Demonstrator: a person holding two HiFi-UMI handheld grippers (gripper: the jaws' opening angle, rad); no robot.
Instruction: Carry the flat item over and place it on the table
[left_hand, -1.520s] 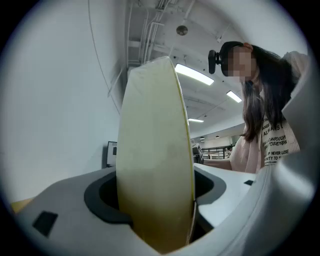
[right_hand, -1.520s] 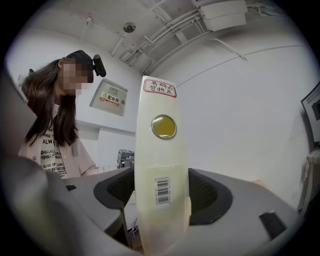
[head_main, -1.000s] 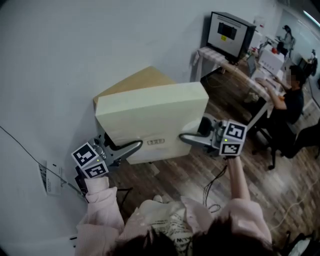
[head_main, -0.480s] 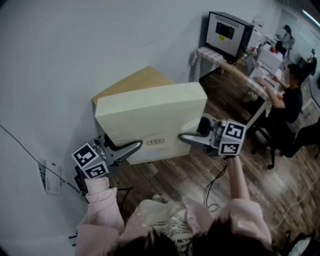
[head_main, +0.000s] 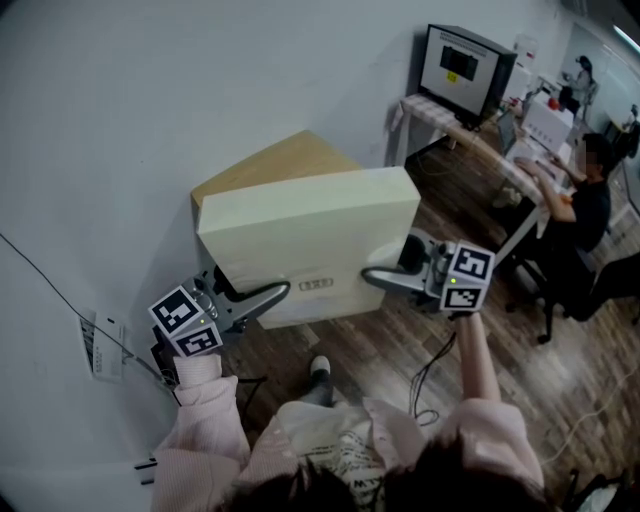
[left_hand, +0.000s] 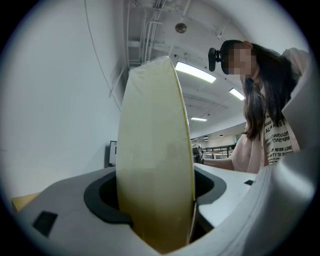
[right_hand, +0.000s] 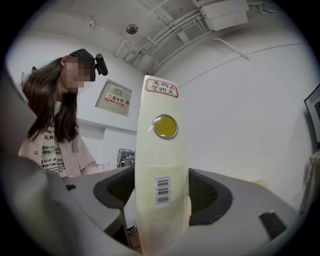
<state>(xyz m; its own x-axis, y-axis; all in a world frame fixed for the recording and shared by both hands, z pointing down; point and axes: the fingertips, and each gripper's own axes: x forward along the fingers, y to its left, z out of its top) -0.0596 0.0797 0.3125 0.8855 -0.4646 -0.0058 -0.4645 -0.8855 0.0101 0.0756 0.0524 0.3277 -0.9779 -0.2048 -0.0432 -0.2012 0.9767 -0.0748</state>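
A flat cream box (head_main: 310, 232) hangs upright in front of me, above the floor and just in front of a light wooden table (head_main: 268, 160) that stands against the wall. My left gripper (head_main: 272, 294) is shut on the box's lower left edge. The right gripper (head_main: 377, 276) is shut on its lower right edge. In the left gripper view the box's plain narrow edge (left_hand: 155, 165) fills the space between the jaws of the left gripper (left_hand: 156, 202). In the right gripper view the edge (right_hand: 161, 165) bears a barcode, a yellow round sticker and a red-framed label, clamped by the right gripper (right_hand: 162, 202).
At the back right a desk (head_main: 470, 135) carries a dark monitor (head_main: 462, 62), and a seated person (head_main: 580, 200) works there on a chair. Cables (head_main: 432, 370) lie on the wooden floor. The white wall runs along the left, with a paper (head_main: 100, 345) on it.
The box and both grippers keep almost the same pose, shifted slightly right in the view. A shoe of the person carrying the box has come into view under it.
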